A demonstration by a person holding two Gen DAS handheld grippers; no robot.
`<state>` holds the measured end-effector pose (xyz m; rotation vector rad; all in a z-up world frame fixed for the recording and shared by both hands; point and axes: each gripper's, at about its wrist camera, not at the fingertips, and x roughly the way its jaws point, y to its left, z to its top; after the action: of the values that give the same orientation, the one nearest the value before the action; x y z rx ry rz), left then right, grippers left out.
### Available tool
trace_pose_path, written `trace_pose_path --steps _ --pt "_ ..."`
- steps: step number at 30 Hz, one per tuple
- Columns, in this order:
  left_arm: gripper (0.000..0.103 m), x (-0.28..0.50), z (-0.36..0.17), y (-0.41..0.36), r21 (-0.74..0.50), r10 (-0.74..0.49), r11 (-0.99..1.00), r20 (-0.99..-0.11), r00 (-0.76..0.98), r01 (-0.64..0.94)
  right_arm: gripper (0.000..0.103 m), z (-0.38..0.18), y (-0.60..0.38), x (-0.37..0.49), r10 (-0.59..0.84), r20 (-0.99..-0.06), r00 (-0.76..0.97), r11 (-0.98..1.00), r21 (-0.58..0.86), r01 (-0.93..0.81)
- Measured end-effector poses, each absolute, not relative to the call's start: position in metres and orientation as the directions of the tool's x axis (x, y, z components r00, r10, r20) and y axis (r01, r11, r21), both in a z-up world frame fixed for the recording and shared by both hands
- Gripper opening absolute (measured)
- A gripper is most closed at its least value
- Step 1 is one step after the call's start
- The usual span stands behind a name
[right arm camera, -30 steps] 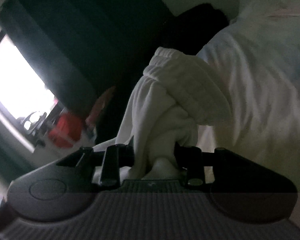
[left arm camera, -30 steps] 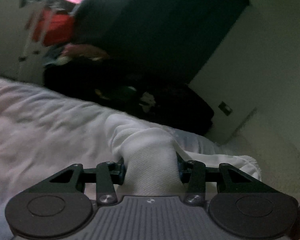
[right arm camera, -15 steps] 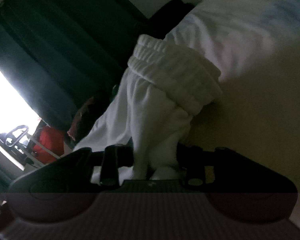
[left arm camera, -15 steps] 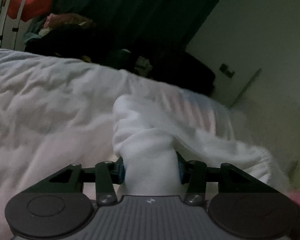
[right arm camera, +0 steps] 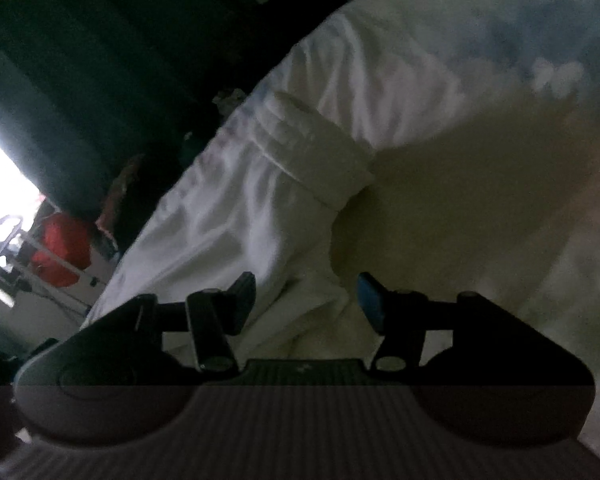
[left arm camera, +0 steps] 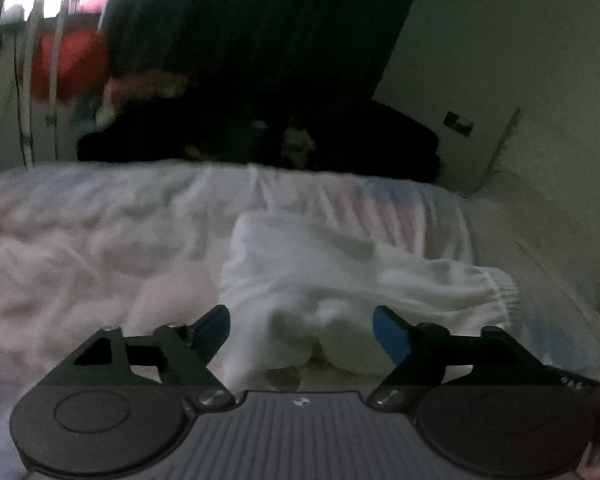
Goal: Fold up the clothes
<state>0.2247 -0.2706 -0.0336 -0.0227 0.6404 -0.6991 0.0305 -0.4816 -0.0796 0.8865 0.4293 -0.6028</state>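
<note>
You have just laid the white garment [left arm camera: 340, 280] on the bed [left arm camera: 80, 240]; both tools, left [left arm camera: 301, 334] and right [right arm camera: 307, 298], have been opening and now straddle the cloth without pinching it. Next, I judge, draw both back clear of the garment and pick fresh edges for another fold.

A dim home bedroom. A bed with rumpled pale sheets [left arm camera: 100, 232] fills the foreground. Behind it hang dark floor-length curtains [left arm camera: 260, 40], beside a heap of dark clothes [left arm camera: 340, 144].

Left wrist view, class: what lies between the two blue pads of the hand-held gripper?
A bunched fold of the white garment, lying on the bed sheet. The left hand-held gripper has just been opening; its pads stand clear.
</note>
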Motion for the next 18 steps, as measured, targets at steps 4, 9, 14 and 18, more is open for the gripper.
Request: trace_pose_path --steps 4,9,14,18 --pt "0.085 0.175 0.011 -0.247 -0.197 -0.614 0.769 -0.493 0.617 0.608 0.06 -0.028 -0.458 0.003 -0.314 -0.515 0.797 0.563 0.576 0.593" --pt "0.099 0.111 0.059 -0.217 -0.18 -0.632 0.762 -0.421 0.651 0.622 0.09 0.036 -0.413 -0.027 -0.351 -0.454 0.819 0.703 0.45 0.551" --pt "0.103 0.059 0.09 -0.191 -0.162 -0.627 0.765 -0.406 0.665 0.623 0.092 0.084 -0.367 -0.055 -0.391 -0.403 0.827 0.799 0.298 0.523" --pt "0.103 0.019 0.103 -0.172 -0.117 -0.615 0.773 -0.377 0.693 0.623 0.092 0.1 -0.338 -0.077 -0.399 -0.368 0.84 0.835 0.231 0.499"
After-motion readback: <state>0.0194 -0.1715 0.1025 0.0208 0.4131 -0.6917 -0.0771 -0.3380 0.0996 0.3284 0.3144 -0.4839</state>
